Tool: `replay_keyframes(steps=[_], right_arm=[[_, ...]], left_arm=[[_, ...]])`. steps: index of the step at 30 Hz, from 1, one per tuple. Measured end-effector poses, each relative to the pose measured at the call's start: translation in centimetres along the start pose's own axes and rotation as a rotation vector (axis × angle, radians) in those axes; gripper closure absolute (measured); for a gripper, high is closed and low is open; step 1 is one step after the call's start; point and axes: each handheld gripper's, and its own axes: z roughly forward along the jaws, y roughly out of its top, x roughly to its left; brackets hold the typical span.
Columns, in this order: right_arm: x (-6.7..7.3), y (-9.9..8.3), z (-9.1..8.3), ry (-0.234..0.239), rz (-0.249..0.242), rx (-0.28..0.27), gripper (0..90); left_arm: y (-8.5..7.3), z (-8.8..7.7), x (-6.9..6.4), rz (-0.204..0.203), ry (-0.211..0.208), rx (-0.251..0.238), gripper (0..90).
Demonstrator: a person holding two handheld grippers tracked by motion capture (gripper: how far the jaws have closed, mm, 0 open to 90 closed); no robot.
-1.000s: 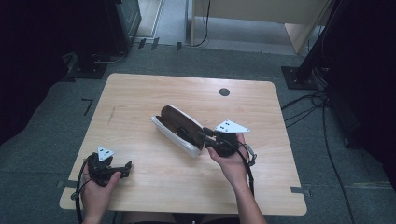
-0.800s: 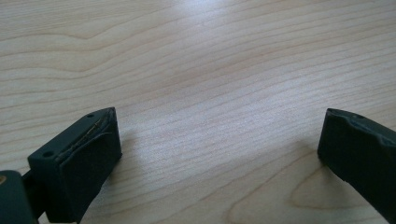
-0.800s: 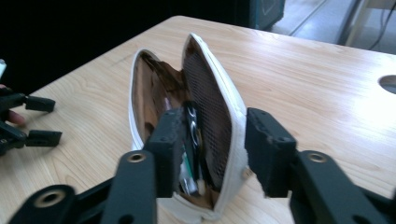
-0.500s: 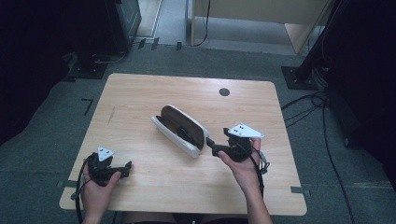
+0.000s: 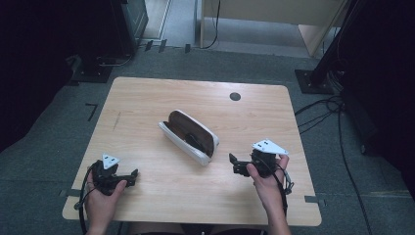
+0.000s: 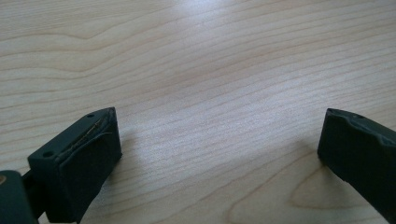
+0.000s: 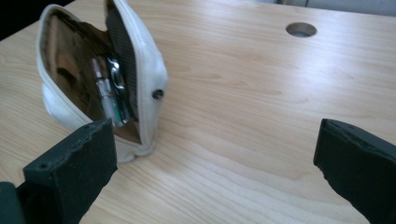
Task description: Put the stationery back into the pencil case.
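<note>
The right tool (image 5: 234,164) sits low over the surface (image 5: 147,98) near its right edge, toward the near right corner, held in the right hand (image 5: 264,178); its jaws stand wide apart with nothing between them, and both are cut off at the bottom of the right gripper view. The left tool (image 5: 133,176) rests near the near left corner in the left hand (image 5: 100,198), jaws likewise spread and empty over bare wood grain.

Just ahead of the right tool's jaws, apart from them, lies a white pouch (image 5: 188,137) with a brown lining, at about the middle of the surface. Its long axis runs diagonally, from the far left toward the near right, and its open mouth faces the right tool. In the right gripper view the pouch (image 7: 93,79) shows slim objects (image 7: 109,93) inside, one pen-like; what they are is hard to make out. A round hole (image 5: 235,96) lies near the far edge.
</note>
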Motion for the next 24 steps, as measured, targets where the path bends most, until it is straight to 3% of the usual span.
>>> replay_keyframes(steps=[8,24], right_arm=[[-1.9,-1.9,-1.0,-0.037,0.022,0.003,0.0],[-5.7,-6.0,-2.6,-0.122,0.101,0.063,0.0]], left_arm=[[0.0,0.0,0.0,0.0,0.0,0.0,0.0],[0.0,0.0,0.0,0.001,0.0,0.0,0.0]])
